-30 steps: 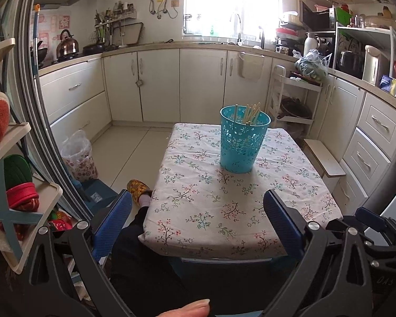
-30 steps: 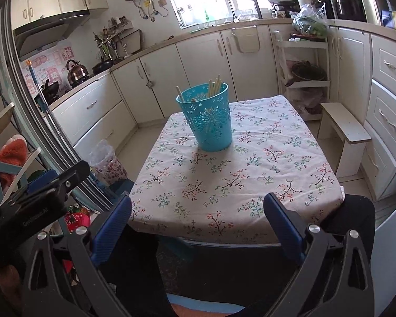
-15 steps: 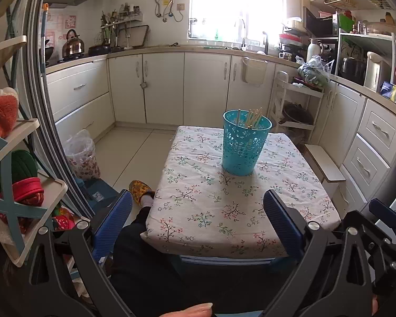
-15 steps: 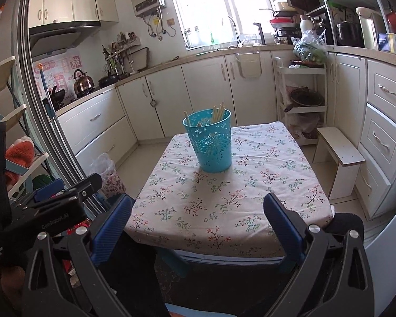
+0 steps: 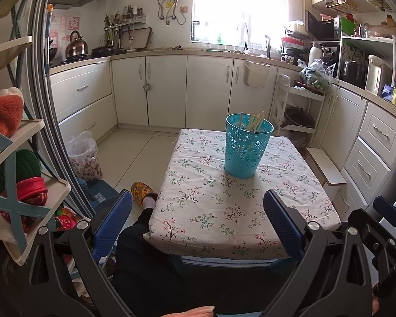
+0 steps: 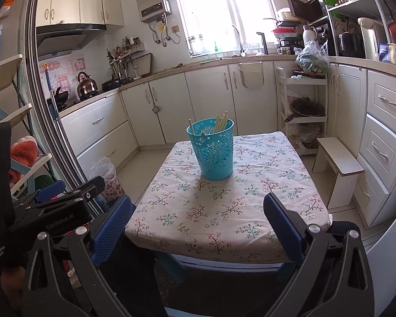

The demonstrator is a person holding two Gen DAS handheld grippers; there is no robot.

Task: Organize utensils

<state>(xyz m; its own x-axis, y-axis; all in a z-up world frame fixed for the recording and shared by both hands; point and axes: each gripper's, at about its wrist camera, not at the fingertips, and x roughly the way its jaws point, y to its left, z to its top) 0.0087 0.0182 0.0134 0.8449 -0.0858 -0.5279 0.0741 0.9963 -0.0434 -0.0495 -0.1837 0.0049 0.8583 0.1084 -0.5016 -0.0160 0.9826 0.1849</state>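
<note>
From where I stand, the job looks nearly finished or paused between steps: the turquoise basket (image 5: pixel 248 148) sits upright on the far half of the small table (image 5: pixel 224 211), and a bundle of pale chopsticks (image 5: pixel 254 121) pokes out of its top, leaning toward the far right of the rim. The flowered cloth around it is bare; I can see no loose utensil left on it, though I cannot see the floor beyond the table or what lies inside the basket. Both tools are held back at the near edge, well apart from the basket. The left gripper (image 5: pixel 198 222) has its blue pads spread wide with nothing between them, and the right gripper (image 6: pixel 198 222) is just as wide and just as empty. A slippered foot (image 5: pixel 142 190) rests on the floor at the near left of the table. If anything remains to sort, my guess is the next move means finding another utensil somewhere off the table, or reaching forward to straighten the chopsticks, and that calls for a long advance over the cloth first.
</note>
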